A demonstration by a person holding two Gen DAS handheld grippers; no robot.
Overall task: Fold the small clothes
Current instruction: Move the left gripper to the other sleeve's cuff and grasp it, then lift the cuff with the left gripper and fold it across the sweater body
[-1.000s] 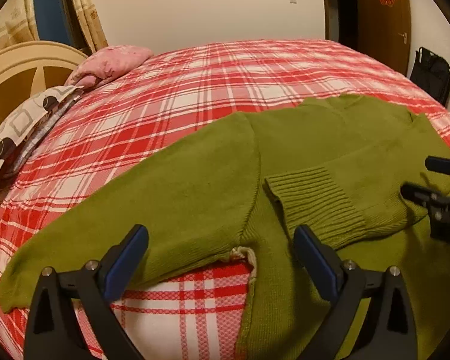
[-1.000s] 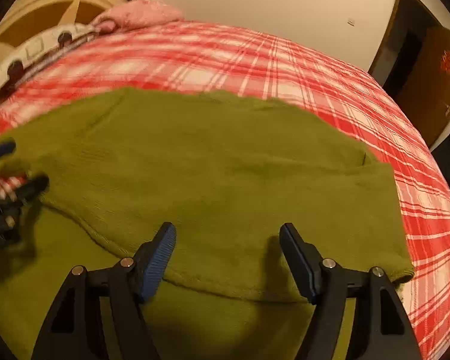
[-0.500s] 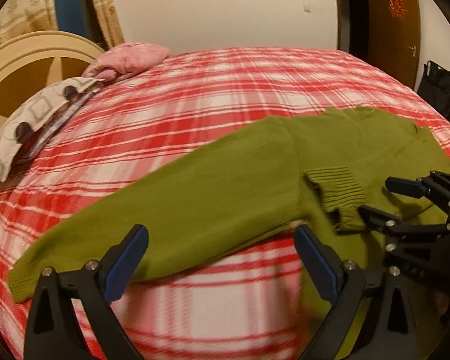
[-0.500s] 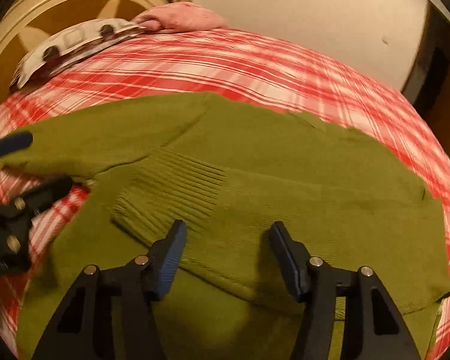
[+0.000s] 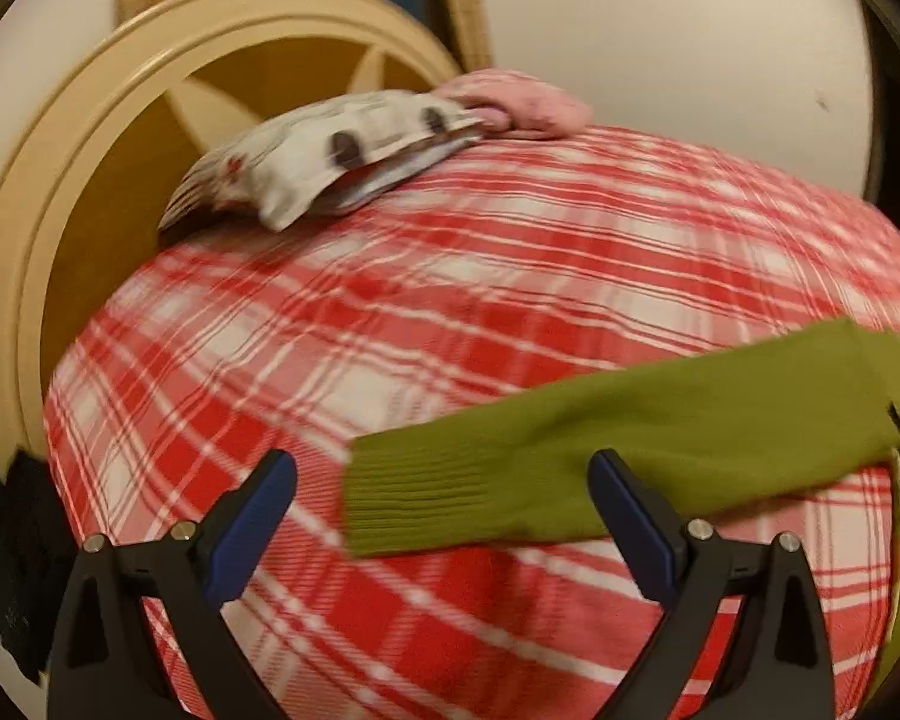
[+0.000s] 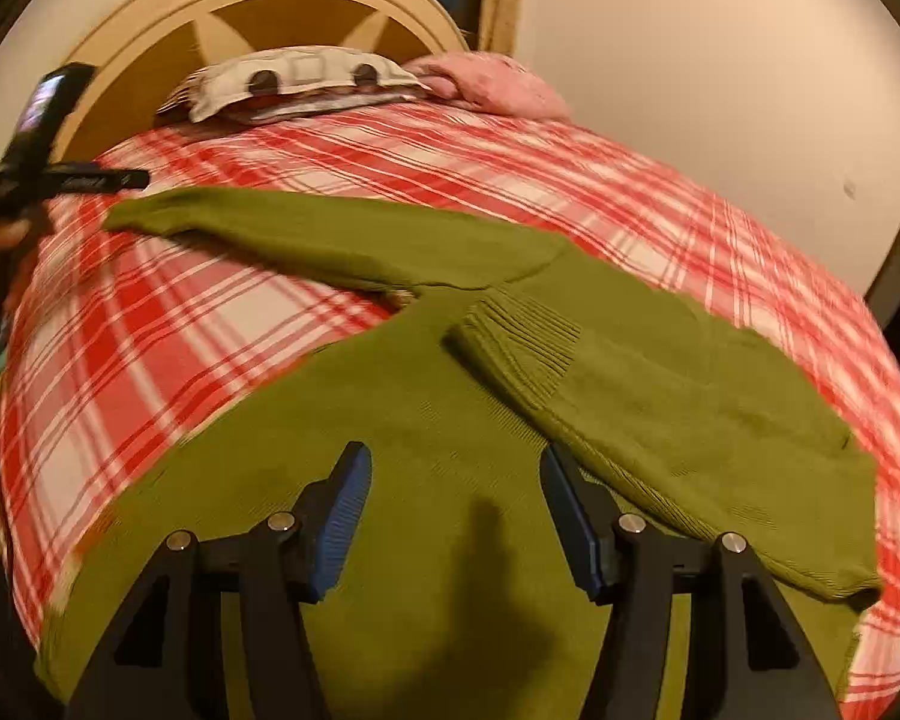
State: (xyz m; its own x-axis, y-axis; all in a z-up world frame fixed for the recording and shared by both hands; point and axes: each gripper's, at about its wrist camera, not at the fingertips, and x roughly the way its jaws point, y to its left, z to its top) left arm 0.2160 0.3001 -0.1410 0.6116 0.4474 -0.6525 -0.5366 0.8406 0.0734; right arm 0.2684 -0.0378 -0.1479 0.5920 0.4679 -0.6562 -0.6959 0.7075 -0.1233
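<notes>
Green sweater flat on plaid bed, both grippers' jaws released, empty.

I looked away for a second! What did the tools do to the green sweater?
The left tool swung left, out to the cuff of the outstretched sleeve, open around it. The right tool pulled back over the sweater. The other sleeve stayed folded across; neither tool grabbed anything.

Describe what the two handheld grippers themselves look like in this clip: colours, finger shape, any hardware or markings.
Both the left gripper and the right gripper have matte black angular frames with triangular cut-outs and silver round-head bolts. Each finger ends in a blue pad, visibly ribbed in the right wrist view. No cables or sleeves show; there is blurred lettering on the left gripper's side.
</notes>
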